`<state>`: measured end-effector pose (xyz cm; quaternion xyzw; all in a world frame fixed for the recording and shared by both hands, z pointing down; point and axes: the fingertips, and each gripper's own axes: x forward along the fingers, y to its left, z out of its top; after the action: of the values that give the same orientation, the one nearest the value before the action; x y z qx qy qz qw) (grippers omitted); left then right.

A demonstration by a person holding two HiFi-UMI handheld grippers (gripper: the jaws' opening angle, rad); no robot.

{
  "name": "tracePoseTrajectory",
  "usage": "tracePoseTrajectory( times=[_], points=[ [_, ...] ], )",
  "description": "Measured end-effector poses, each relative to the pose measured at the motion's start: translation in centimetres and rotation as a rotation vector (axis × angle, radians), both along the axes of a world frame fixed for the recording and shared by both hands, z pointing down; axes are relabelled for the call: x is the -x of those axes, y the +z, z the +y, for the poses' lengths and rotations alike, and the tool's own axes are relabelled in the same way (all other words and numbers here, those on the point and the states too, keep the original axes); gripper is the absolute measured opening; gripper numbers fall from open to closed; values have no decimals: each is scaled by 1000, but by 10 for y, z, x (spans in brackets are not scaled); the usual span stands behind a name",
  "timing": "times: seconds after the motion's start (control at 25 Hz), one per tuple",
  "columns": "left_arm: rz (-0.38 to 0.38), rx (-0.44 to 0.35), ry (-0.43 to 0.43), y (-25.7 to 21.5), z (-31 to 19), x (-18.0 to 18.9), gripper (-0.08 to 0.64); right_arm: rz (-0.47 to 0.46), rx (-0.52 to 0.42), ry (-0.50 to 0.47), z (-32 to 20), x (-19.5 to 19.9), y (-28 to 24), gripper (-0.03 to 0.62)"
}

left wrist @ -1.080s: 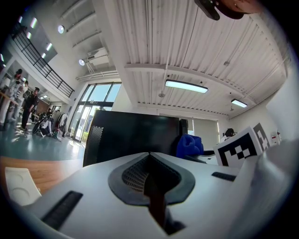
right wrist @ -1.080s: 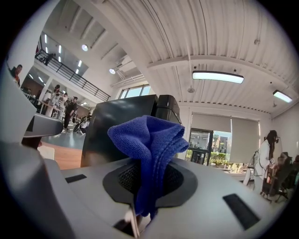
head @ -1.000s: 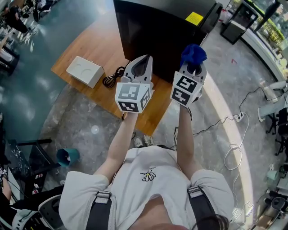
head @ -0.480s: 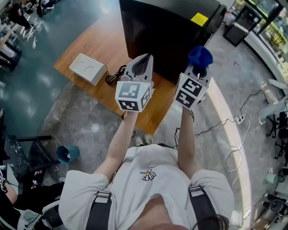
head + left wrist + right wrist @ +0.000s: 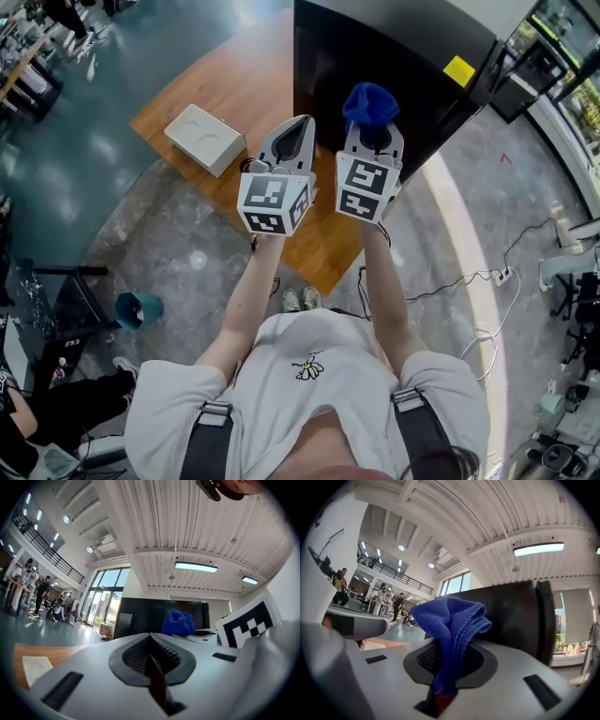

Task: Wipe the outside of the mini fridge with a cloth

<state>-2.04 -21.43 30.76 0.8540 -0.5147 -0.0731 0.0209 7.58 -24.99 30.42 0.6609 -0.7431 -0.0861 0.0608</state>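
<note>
the right gripper pinches a bunched blue cloth in its fingers, raised before the black mini fridge and seemingly short of its front. the left gripper, just left of the fridge's near corner, has its fingers pressed together on nothing. this looks like the approach; the next move calls for pressing the cloth against the fridge's face.

Head view: steeply down over left tongs and right tongs. Gripper views: close along jaws, sharing the mini fridge ahead.
</note>
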Motion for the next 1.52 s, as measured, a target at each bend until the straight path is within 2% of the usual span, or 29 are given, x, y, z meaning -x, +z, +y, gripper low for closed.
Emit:
tracePoseTrajectory(
  times=[0.24,0.52,0.72,1.04,1.52],
  points=[
    [-6,9,-80,9,-25,52,5,-28,58,-95,-54,65,24,72],
    [-13,34,-119,28,-55,93,5,-29,78,-92,-116,113,40,72],
    [-7,44,-127,37,-71,105,5,2,78,-104,-141,141,47,72],
    [-6,56,-151,43,-83,121,5,68,64,-10,-167,143,61,72],
    [-10,63,-154,48,-82,120,5,77,67,15,-164,134,66,72]
  ],
)
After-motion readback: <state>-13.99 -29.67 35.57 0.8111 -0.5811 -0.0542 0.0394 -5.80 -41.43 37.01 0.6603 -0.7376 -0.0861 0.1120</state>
